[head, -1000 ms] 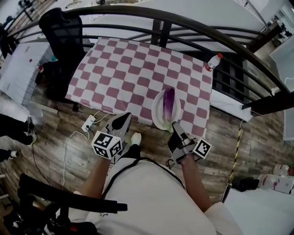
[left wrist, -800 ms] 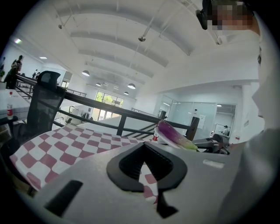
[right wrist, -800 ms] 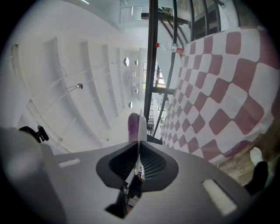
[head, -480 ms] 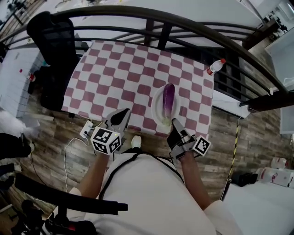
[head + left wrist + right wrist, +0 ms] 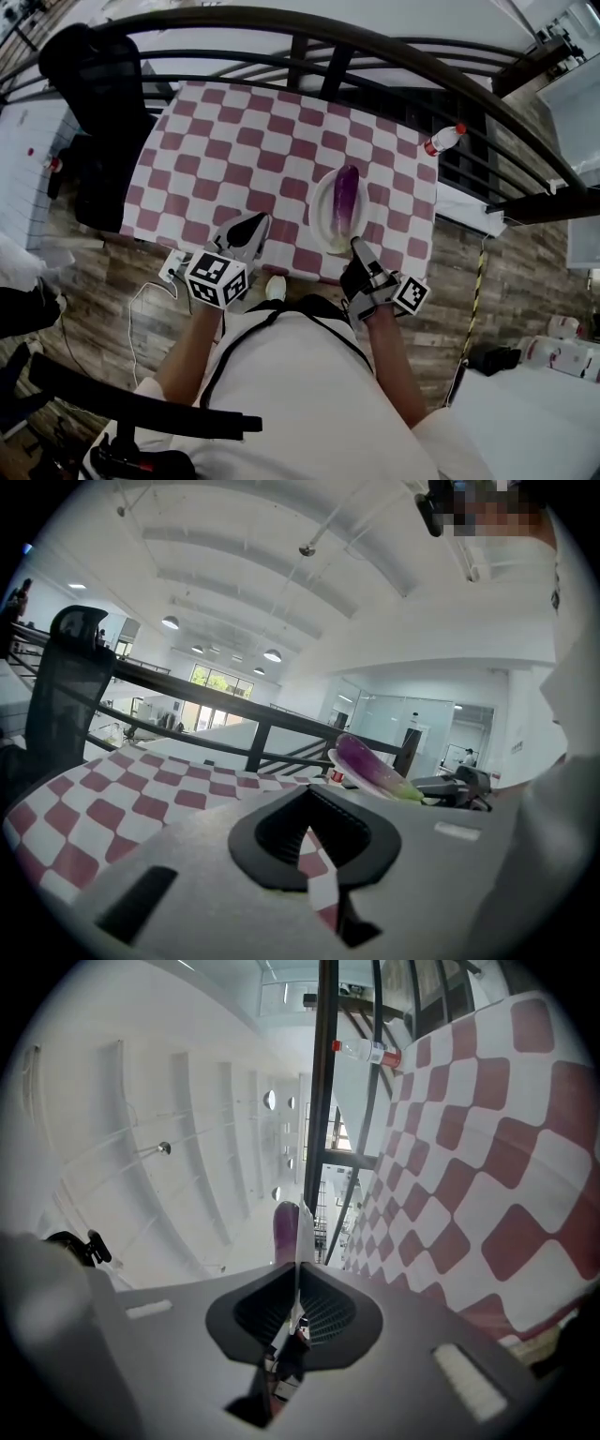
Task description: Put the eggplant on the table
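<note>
My right tool [image 5: 357, 247] pinches the plate [image 5: 322, 212] rim at lower centre; my left tool [image 5: 253, 225] is pressed together, empty. I'd keep the plate level so the eggplant [image 5: 345, 197] can't roll.

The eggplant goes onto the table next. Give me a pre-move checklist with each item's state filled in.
1. Eggplant lying on the plate: ok.
2. Right gripper shut on the plate's near rim: ok.
3. Left gripper open to take the eggplant: not ok, fingers together, empty.
4. Bare table left of the plate for the set-down: ok.
5. Plate fully backed by the table's near edge: cannot tell.
</note>
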Tool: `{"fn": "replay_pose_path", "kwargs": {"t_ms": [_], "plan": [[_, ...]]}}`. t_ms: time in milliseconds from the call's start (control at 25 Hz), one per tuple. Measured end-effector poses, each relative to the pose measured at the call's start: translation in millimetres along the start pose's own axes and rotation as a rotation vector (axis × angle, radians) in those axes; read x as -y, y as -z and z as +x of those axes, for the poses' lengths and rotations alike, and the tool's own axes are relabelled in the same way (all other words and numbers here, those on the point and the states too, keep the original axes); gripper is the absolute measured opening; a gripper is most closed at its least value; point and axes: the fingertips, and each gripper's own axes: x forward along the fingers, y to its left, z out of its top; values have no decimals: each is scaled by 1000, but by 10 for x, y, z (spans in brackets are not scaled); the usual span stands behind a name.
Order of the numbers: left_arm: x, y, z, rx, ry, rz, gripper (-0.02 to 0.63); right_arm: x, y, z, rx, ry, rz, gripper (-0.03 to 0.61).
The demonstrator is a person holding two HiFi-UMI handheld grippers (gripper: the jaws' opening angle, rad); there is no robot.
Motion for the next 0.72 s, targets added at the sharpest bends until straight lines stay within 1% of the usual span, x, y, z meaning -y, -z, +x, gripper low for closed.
{"fn": "replay_pose_path", "kwargs": {"t_ms": [240,480,720], "plan": [[-81,143,125,-14,-44,-71,4,217,-73,163,-67,18,4,25],[-90,254,241,-22,-100,-81,5,369,-170,339,-169,9,-6,25],[-92,328,311,-13,-140,-95,6,502,-247,523,-227,-20,-15,25]]}}
